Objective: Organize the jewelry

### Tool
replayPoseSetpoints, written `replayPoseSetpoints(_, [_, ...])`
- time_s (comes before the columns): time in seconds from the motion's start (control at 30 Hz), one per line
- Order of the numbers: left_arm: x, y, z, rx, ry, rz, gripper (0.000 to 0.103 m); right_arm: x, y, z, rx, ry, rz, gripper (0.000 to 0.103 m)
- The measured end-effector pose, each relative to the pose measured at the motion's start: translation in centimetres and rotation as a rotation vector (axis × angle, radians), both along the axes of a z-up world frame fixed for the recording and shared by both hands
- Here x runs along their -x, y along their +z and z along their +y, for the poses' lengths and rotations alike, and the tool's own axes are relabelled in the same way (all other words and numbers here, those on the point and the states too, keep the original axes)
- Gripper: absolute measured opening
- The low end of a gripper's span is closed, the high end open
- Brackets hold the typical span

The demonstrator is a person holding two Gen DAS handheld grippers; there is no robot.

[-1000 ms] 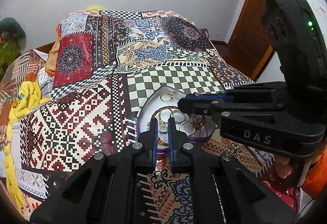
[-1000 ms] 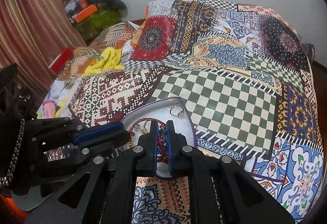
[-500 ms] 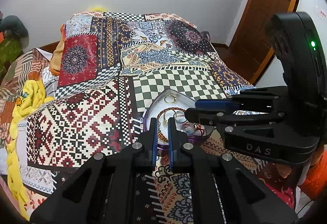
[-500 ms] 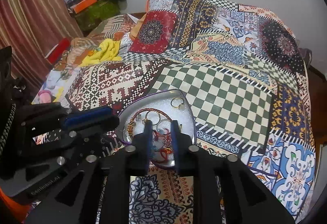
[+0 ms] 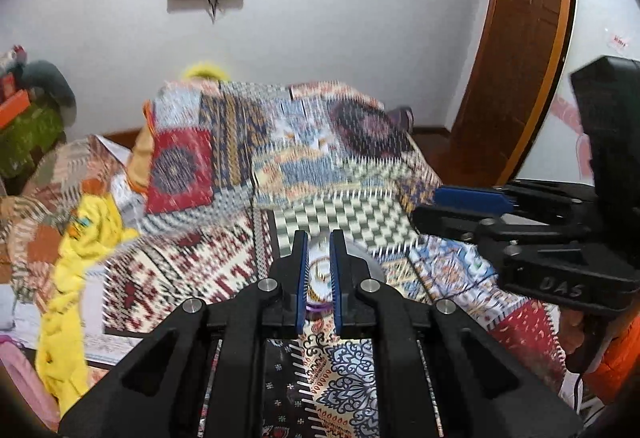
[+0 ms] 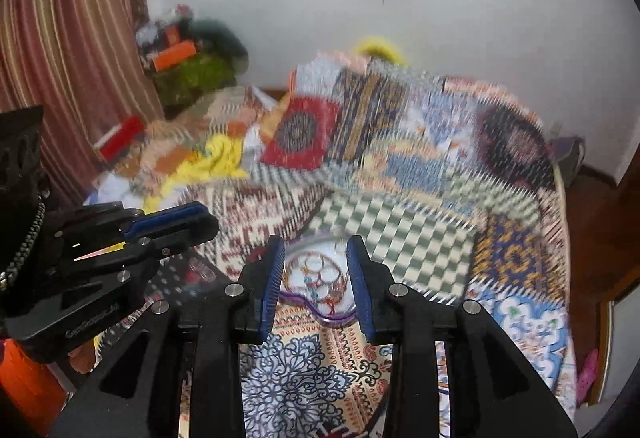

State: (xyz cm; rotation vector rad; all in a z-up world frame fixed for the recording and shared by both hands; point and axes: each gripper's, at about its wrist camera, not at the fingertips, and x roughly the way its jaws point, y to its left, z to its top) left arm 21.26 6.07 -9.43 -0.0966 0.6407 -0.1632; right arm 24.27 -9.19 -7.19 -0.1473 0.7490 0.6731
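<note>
1. Silvery heart-shaped tray [image 6: 296, 252] with a purple rim sits on the patchwork bedspread [image 6: 400, 222], near edge of the bed, pointed end toward the cameras. Bangles [image 6: 320, 270] and a red beaded string lie inside it, bunched at the near end. Frames are motion-blurred, so single pieces are hard to tell apart.
2. Right gripper [image 6: 316, 274]: jaws have just been opening and now stand apart. Nothing between the pads; the tray contents show through the gap, lower and farther off, no contact.
3. Left gripper [image 5: 319, 266]: jaws nearly pressed together, only a thin slit. Nothing visibly pinched. Through the slit the tray [image 5: 360, 254] shows as a blurred strip.
4. Key relation: the tray lies straight ahead of and below both grippers, centred on each one's finger line. Neither is clearly nearer, as far as I can tell. Both hang above the bed, well clear of the jewelry.
5. In the right view the left gripper comes in from the left, its fingers pointing toward the tray; in the left view the right one mirrors that from the right.
6. Judgement: the right one is better set for the next pick, being already spread and lined up on the bangle pile. It needs a forward-and-down approach. The left would have to spread first.
7. Risk: the bangles overlap, so one pinch may drag several.
</note>
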Motion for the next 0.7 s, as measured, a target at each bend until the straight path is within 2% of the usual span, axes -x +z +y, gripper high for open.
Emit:
replayPoseSetpoints(0.2, [4.7,5.6,0.2,0.028,0.027,-0.154,0.009,5.2,6.4,-2.4,-0.106,-0.046,-0.200,0.029])
replayPoseSetpoints(0.37, [9.8,9.3,-0.8,0.032,0.028,-0.285,0.009,10.1,10.2,-4.5,-0.204,-0.088,-0.338,0.030])
replayPoseSetpoints(0.43, [12.1,10.4,-1.6,-0.005,0.046,-0.346,0.011,12.4,11.2,-5.3,-0.239,-0.114,-0.400,0.038])
replayPoseSetpoints(0.47, [12.8,10.8,-1.9,-0.023,0.056,-0.368,0.013,13.2,11.5,-5.5,-0.246,-0.124,-0.423,0.046])
replayPoseSetpoints(0.5, [13.9,11.2,-2.3,-0.041,0.069,-0.395,0.021,14.4,11.9,-5.9,-0.256,-0.144,-0.463,0.052])
replayPoseSetpoints(0.53, [14.8,11.5,-2.6,-0.052,0.081,-0.418,0.034,15.5,12.1,-6.1,-0.261,-0.160,-0.495,0.054])
replayPoseSetpoints(0.57, [15.7,11.8,-2.9,-0.055,0.096,-0.437,0.041,16.3,12.4,-6.3,-0.263,-0.168,-0.522,0.055])
replayPoseSetpoints(0.6, [16.2,12.0,-2.9,-0.055,0.109,-0.448,0.053,16.8,12.5,-6.3,-0.264,-0.173,-0.537,0.055])
replayPoseSetpoints(0.67, [17.4,12.4,-3.0,-0.055,0.135,-0.470,0.060,18.0,12.7,-6.4,-0.262,-0.187,-0.568,0.060])
replayPoseSetpoints(0.7, [17.9,12.5,-3.0,-0.053,0.144,-0.477,0.064,18.5,12.7,-6.4,-0.259,-0.196,-0.578,0.068])
